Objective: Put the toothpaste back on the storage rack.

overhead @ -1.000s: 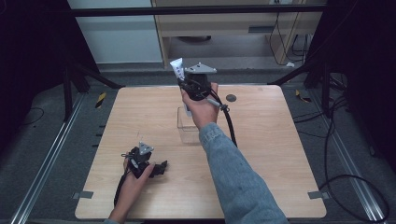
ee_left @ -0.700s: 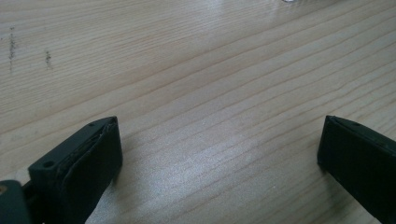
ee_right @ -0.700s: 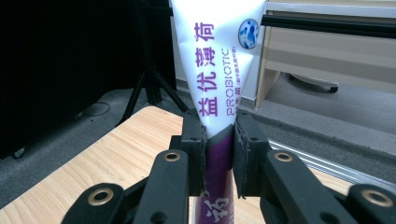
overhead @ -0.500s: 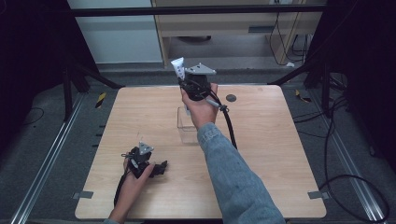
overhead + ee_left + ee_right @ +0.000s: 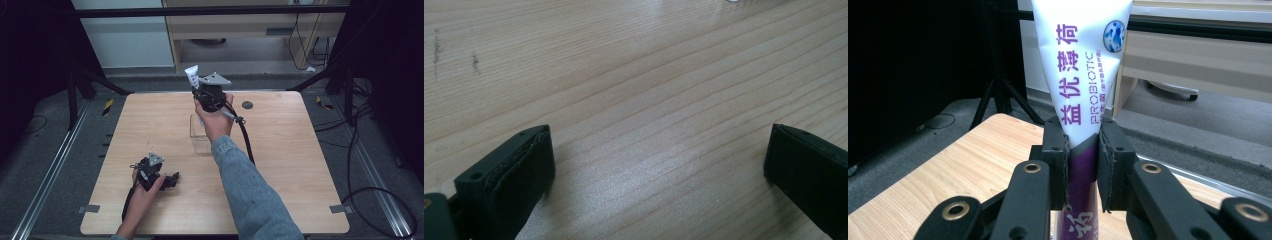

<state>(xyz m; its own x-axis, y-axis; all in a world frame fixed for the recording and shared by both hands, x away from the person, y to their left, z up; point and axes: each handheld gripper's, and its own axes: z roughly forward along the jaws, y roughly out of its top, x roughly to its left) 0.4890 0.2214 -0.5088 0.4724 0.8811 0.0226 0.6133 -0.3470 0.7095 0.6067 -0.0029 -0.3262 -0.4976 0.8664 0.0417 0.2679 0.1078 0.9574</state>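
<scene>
Toothpaste tube (image 5: 1083,65) is standing upright in my right tongs (image 5: 1083,165), which are pinching it near its purple lower end, above the clear box (image 5: 200,136). I am judging the next move as lowering it in. My left tongs (image 5: 659,165) are resting spread on the table (image 5: 300,165).

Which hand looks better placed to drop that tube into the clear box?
The right, most likely. The right gripper is already clamped on the tube, raised just beyond the clear box. The left gripper rests open near the table's front edge.
</scene>
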